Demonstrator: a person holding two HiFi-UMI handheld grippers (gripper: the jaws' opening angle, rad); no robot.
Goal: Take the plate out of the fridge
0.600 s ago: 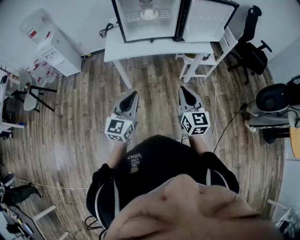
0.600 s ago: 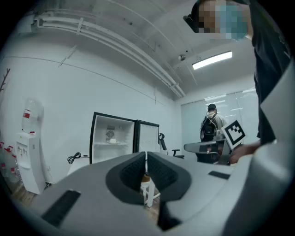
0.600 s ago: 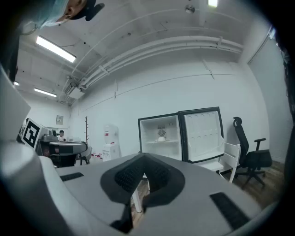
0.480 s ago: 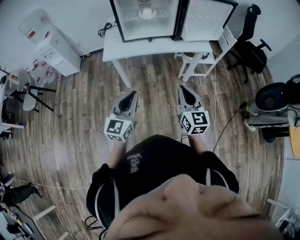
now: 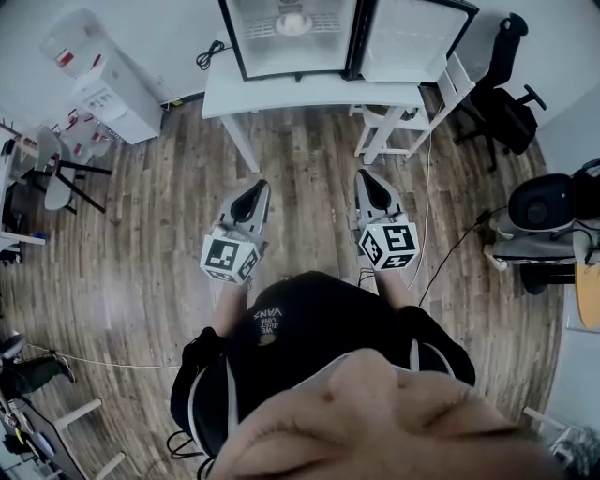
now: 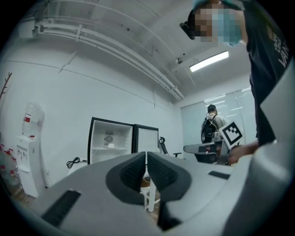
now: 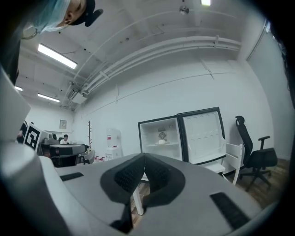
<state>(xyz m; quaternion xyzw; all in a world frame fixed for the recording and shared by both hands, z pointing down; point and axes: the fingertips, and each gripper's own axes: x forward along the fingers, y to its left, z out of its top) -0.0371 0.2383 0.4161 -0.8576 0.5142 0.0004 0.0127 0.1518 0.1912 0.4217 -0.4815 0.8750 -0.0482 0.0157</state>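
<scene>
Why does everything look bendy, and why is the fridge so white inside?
Head view: the wide lens bends the floor, and the open fridge glows washed-out white. Left gripper view: dark rounded corners, curved ceiling pipes. Right gripper view: same curving, with a bright ceiling lamp.

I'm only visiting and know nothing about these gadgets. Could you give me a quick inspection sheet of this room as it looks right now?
Surface: white table on a wood floor, carrying the fridge.
Job's things: fridge with its door open; plate on its shelf, untouched.
Clutter: nothing seen.
Grippers: left gripper and right gripper both shut, empty, over the floor short of the table.
Cables: black cable on the table beside the fridge; floor cable at right.
Surroundings: water dispenser, white chair, office chair, person far back.
</scene>
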